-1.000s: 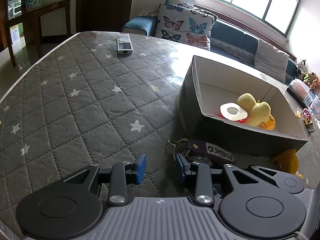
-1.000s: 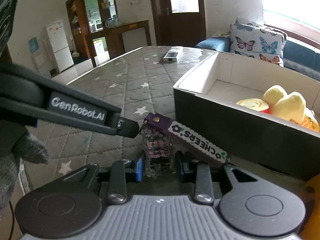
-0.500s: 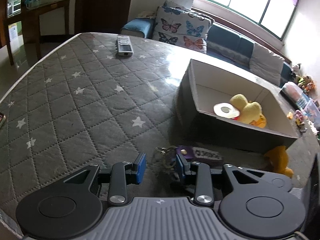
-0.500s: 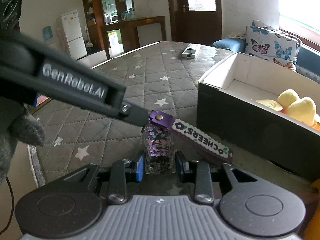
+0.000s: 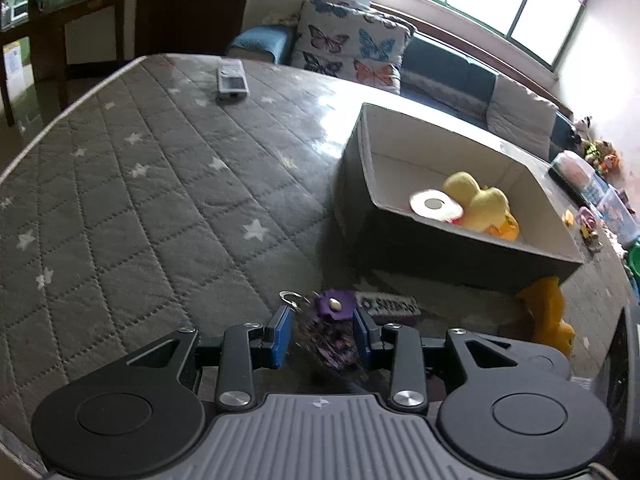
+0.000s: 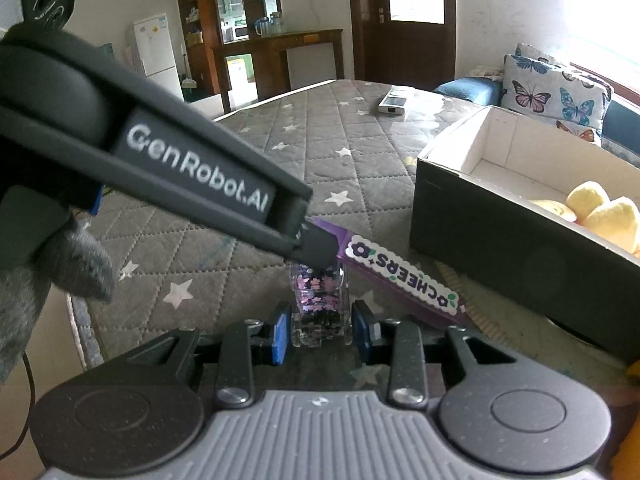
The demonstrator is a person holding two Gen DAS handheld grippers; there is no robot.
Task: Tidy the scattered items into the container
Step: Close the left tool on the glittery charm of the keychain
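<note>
A purple keychain with a glitter-filled clear charm point(image 6: 317, 304) and a "CHEERS" strap point(image 6: 400, 276) lies on the grey quilted mattress point(image 5: 140, 200) in front of the cardboard box point(image 5: 472, 248). My left gripper point(image 5: 322, 332) is open, with the charm point(image 5: 330, 340) between its blue pads; seen from the right wrist view, its finger point(image 6: 316, 246) reaches over the charm's top. My right gripper point(image 6: 320, 330) is open, its pads either side of the charm's base with small gaps. The box holds a yellow plush point(image 5: 480, 200) and a tape roll point(image 5: 436, 204).
A remote control point(image 5: 231, 79) lies at the mattress's far end. A yellow plush toy point(image 5: 546, 316) sits on the mattress by the box's near right corner. A sofa with butterfly cushions point(image 5: 352, 52) stands beyond. Small toys clutter the far right point(image 5: 588, 228).
My left gripper has moved right and forward so the keychain charm now sits between its pads. My right gripper's pads have closed in around the charm's base.
</note>
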